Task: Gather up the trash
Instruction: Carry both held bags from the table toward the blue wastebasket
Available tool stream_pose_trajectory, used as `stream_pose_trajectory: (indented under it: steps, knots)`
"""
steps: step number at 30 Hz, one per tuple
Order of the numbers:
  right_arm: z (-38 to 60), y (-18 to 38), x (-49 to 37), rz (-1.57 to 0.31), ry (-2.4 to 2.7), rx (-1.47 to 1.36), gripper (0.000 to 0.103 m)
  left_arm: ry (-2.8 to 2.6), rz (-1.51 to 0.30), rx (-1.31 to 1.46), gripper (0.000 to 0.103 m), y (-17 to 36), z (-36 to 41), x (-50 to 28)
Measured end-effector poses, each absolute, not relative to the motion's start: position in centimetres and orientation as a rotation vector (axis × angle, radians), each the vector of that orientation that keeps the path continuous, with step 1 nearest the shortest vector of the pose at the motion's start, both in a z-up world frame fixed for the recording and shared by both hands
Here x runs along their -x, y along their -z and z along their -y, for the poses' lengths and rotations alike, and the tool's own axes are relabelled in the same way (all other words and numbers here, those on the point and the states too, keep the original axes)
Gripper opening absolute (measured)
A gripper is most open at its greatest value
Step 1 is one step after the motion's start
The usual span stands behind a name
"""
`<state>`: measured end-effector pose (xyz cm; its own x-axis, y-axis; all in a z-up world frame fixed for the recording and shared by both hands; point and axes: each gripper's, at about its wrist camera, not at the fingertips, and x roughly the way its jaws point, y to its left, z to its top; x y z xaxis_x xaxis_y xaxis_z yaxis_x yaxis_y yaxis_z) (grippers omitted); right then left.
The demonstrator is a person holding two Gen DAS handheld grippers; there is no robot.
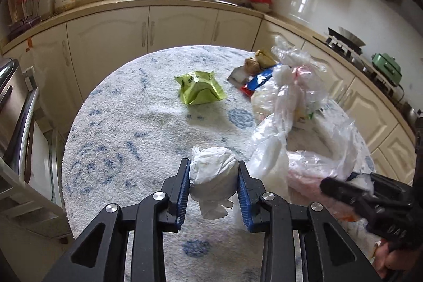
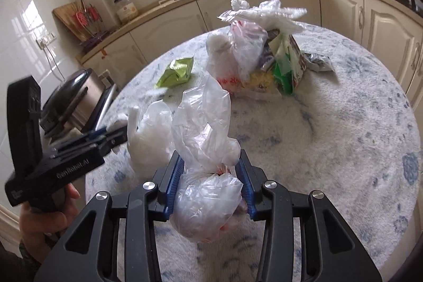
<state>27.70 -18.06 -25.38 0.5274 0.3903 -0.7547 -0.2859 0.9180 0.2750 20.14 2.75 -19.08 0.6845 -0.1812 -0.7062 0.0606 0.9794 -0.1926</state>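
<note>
The left gripper (image 1: 214, 183) pinched a white tissue wad (image 1: 212, 180); the right gripper (image 2: 210, 185) clamped the clear plastic bag (image 2: 206, 200), lying just right of the wad.

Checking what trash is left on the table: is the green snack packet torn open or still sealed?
Torn open. The green snack packet lies crumpled on the table, its top edge ragged and gaping. Whether anything is inside, cannot tell.

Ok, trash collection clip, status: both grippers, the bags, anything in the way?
Left gripper shut on white wad. Right gripper shut on clear bag. Green wrapper loose on table. Path clear.
</note>
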Motion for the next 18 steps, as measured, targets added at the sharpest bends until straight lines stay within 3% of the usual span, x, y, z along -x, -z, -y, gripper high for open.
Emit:
stream_pose_trajectory:
  steps: [7,8,9,10,18]
  knots:
    - [15.3,26.9,-29.7,-0.967,-0.39,0.041,0.053,0.125,-0.809,0.135,0.029,18.4,-2.1,-18.9]
    - [14.7,27.0,-29.9,-0.96,-0.386,0.073,0.049,0.12,-0.808,0.134,0.029,18.3,-2.2,-18.8]
    - [14.4,27.0,-30.0,-0.958,-0.397,0.081,0.035,0.117,-0.805,0.134,0.029,18.2,-2.3,-18.7]
    - [14.4,27.0,-30.1,-0.961,-0.411,0.069,0.031,0.116,-0.802,0.133,0.029,18.0,-2.4,-18.5]
    - [17.7,25.4,-27.9,-0.904,-0.457,-0.11,0.028,0.117,-0.736,0.115,0.029,15.3,-2.1,-16.7]
